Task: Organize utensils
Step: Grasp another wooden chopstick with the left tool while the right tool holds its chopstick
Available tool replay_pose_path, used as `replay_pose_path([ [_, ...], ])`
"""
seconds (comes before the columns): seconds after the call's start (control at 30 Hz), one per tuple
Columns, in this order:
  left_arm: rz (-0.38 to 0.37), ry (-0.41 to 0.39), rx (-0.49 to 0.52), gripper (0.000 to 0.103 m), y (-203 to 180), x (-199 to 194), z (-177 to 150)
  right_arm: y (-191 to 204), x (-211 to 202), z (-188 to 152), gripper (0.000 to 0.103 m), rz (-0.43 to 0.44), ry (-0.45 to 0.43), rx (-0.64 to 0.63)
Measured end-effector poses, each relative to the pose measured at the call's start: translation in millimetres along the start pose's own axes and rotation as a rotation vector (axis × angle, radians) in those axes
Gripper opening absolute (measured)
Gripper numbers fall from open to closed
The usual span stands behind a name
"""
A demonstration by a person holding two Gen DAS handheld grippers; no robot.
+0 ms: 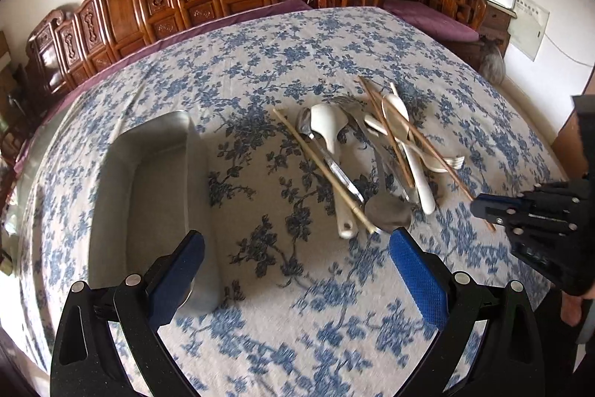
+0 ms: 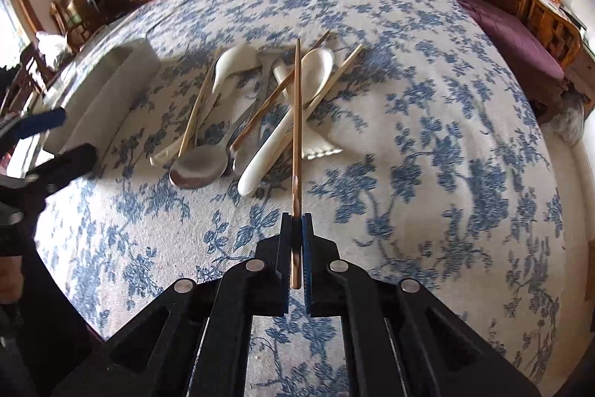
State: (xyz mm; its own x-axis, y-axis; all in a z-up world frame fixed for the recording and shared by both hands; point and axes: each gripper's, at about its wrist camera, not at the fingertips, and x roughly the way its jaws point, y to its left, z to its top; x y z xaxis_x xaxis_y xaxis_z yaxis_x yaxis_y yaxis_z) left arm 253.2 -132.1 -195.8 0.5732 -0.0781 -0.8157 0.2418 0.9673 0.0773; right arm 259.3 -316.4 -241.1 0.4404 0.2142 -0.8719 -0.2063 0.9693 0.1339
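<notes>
I see a big table (image 1: 260, 69) with a blue flower cloth. A metal tray (image 1: 156, 211) sits left of the pile of spoons and chopsticks (image 1: 372, 151). My left hand-held gripper (image 1: 297, 259) is wide open, holding nothing. My right hand-held gripper (image 2: 296, 222) pinches one brown chopstick (image 2: 296, 121) over the pile.

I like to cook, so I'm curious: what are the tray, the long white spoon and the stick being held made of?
Tray: looks like brushed steel, grey with a dull sheen.
Long white spoon: probably glazed ceramic, smooth, glossy and thick, though melamine could look alike.
Chopstick, held in the right gripper: seemingly wood or bamboo, brown with a lengthwise grain and a slight varnished shine.
</notes>
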Motion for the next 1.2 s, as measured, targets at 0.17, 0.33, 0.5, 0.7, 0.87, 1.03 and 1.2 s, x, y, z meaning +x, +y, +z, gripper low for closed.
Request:
replay_pose_path([
  [0.17,-0.004,0.028,-0.032,0.080,-6,22,18,-16,-19,5,0.006,0.021,-0.046,0.045],
  [0.33,-0.021,0.064,-0.064,0.059,-12,51,36,-29,-27,8,0.006,0.049,-0.068,0.090],
  [0.5,-0.021,0.141,-0.107,0.036,-8,81,35,-31,-29,9,0.006,0.061,-0.076,0.105],
  [0.7,-0.040,0.169,-0.142,0.036,1,92,32,-25,-34,10,0.006,0.062,-0.092,0.088],
  [0.87,-0.101,0.144,-0.171,0.036,3,89,34,-22,-37,12,0.006,0.059,-0.105,0.079],
  [1.03,-0.094,0.157,-0.139,0.036,-6,92,35,-18,-38,12,0.006,0.053,-0.106,0.067],
  [1.2,-0.043,0.186,-0.119,0.030,-5,96,33,-13,-42,14,0.006,0.051,-0.119,0.052],
])
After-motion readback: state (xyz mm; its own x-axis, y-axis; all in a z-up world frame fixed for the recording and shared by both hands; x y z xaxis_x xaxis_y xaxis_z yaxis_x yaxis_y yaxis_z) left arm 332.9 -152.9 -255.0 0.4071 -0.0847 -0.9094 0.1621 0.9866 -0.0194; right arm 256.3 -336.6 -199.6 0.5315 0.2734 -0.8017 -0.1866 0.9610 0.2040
